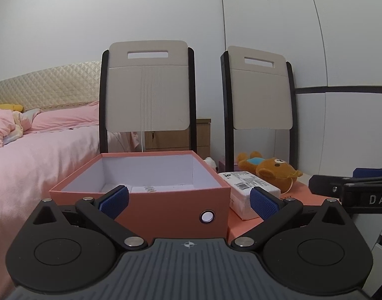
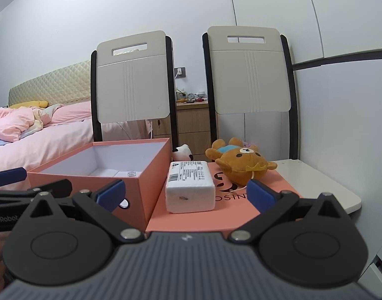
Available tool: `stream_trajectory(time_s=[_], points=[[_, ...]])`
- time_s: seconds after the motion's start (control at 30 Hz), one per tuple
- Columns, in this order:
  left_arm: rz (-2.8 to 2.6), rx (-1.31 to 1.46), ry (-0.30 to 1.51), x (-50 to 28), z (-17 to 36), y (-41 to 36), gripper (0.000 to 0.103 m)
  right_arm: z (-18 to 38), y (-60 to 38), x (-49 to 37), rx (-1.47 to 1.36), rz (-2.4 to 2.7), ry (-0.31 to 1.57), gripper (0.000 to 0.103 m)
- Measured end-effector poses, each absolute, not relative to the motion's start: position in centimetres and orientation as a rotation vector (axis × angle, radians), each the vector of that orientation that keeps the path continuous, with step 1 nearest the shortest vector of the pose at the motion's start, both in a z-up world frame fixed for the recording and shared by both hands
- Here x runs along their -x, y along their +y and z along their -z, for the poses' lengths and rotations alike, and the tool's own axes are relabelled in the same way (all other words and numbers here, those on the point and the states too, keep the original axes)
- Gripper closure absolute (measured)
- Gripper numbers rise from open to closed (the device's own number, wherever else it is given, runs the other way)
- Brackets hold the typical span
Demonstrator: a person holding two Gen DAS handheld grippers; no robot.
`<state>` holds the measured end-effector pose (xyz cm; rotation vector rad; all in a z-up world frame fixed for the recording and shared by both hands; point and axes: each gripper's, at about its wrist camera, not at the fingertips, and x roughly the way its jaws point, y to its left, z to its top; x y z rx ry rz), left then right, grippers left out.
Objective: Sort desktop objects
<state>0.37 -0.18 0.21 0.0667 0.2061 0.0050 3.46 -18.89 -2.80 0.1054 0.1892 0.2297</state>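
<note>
An open pink box (image 1: 170, 207) (image 2: 143, 190) with a white inside stands on the left; some white paper lies in its bottom (image 1: 145, 188). To its right a white foam block (image 1: 243, 187) (image 2: 189, 187) with a printed label and a brown teddy bear (image 1: 268, 167) (image 2: 241, 162) lie on the pink lid (image 2: 241, 212). My left gripper (image 1: 189, 200) is open and empty, just in front of the box. My right gripper (image 2: 185, 192) is open and empty, a little short of the foam block.
Two chairs (image 1: 145, 95) (image 2: 251, 75) stand behind the box and lid. A pink bed (image 1: 28, 155) is on the left, a wooden nightstand (image 2: 193, 122) is behind. A white table edge (image 2: 316, 182) runs on the right. A small black-and-white plush (image 2: 182, 152) lies behind the box.
</note>
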Motion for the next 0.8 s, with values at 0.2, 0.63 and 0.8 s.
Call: stream_trajectory(time_s=[0.2, 0.63, 0.8], points=[[-0.026, -0.016, 0.214, -1.3, 0.1, 1.7, 0.0, 3.2, -18.8, -3.5, -0.073, -0.232, 0.194, 0.0], [-0.055, 0.007, 0.201, -1.2, -0.1, 3.5, 0.0, 3.3, -17.9, -3.4, -0.071, -0.231, 0.142, 0.0], [-0.069, 0.009, 0.2, -1.4, 0.0, 4.0, 0.0, 3.3, -17.7, -3.8, -0.066, -0.233, 0.137, 0.0]])
